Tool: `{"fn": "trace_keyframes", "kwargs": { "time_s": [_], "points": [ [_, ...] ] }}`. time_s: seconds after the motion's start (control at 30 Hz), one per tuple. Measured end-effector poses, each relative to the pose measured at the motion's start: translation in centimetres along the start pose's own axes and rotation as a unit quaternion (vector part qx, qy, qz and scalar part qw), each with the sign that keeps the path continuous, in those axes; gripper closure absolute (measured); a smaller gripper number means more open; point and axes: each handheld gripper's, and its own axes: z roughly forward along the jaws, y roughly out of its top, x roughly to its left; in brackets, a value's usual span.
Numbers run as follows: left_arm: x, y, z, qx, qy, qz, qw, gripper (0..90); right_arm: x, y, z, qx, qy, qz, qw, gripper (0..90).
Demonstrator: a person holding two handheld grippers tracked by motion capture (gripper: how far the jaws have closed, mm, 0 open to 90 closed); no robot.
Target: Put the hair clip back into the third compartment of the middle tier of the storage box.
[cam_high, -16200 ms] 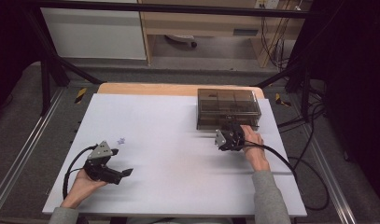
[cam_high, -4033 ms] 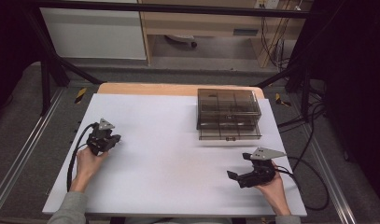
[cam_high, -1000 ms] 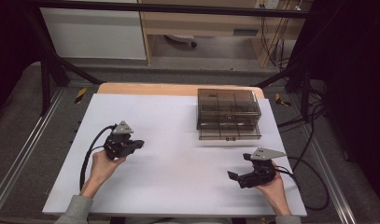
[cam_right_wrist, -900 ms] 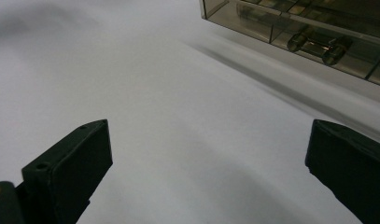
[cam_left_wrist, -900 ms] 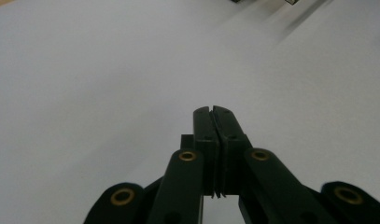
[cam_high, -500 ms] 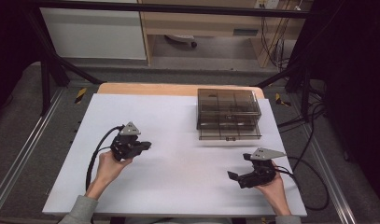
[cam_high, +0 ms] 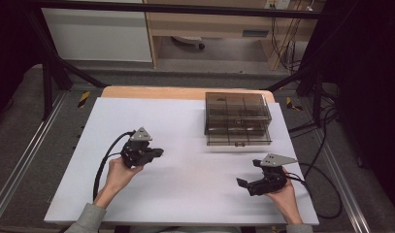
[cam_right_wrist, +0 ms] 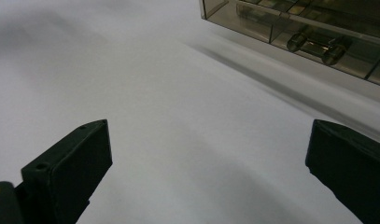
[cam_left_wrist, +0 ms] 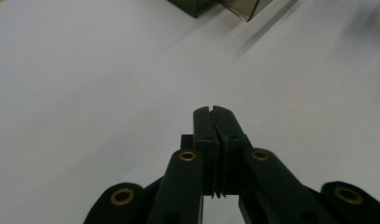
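Note:
A smoky see-through drawer box [cam_high: 238,112] stands at the back right of the white table [cam_high: 195,199]; its lowest drawer [cam_high: 238,137] sticks out a little toward me. My left gripper [cam_high: 159,152] hovers left of the table's middle and points right, toward the box. Its jaws are shut in the left gripper view [cam_left_wrist: 213,110], with nothing visible between the pads. My right gripper [cam_high: 247,173] rests near the front right, jaws wide open and empty [cam_right_wrist: 208,140]. The drawer's handle [cam_right_wrist: 313,45] shows ahead of it. A corner of the box [cam_left_wrist: 220,5] lies far ahead of the left jaws.
A wooden strip [cam_high: 151,92] edges the table's far side. Black frame bars and cables [cam_high: 326,160] run on the floor to the right. Each gripper trails a black cable [cam_high: 102,170] toward the front edge.
My left hand has carried its shut gripper rightward across the table, nearer the box. The right hand and its open gripper have kept still.

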Motion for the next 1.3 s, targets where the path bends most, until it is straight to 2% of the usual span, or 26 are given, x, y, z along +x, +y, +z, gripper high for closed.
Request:
{"fn": "trace_keyframes", "kwargs": {
  "time_s": [0.27, 0.9, 1.3],
  "points": [
    [-0.8, 0.8, 0.3, -0.004, -0.006, 0.002, 1.0, 87.8, 0.0, 0.0, 0.0, 0.0, 0.001, 0.0, 1.0, 0.8],
    [-3.4, 4.0, 2.6, -0.013, -0.027, 0.025, 0.9992, 87.8, 0.0, 0.0, -0.1, 0.0, 0.0, 0.0, 1.0, 0.7],
    [-4.5, 5.6, 3.9, -0.017, -0.036, 0.034, 0.9986, 87.8, 0.0, 0.0, 0.0, 0.001, 0.0, 0.001, 1.0, 0.6]
  ]
}}
